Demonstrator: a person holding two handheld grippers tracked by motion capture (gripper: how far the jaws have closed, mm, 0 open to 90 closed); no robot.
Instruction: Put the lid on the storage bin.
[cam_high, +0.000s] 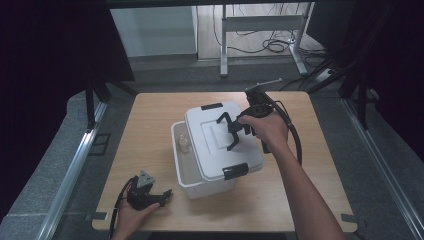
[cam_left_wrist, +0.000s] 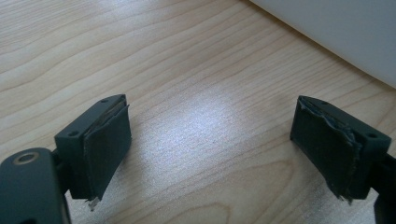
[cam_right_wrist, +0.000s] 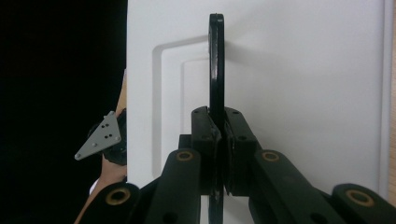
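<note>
The lid (cam_high: 220, 137) is sitting askew on the bin (cam_high: 205, 186), its black handle (cam_right_wrist: 216, 70) being pinched by the right gripper (cam_right_wrist: 217, 140). The left gripper (cam_left_wrist: 210, 140) is resting open on the table (cam_high: 150, 130) (holding nothing). A skewed pull risks dragging the unbraced bin or toppling the bottle (cam_high: 184, 144) inside.

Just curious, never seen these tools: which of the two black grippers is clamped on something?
The right gripper, over the white plastic lid: its jaws pinch the lid's black handle. The left gripper rests open on the wooden table.
</note>
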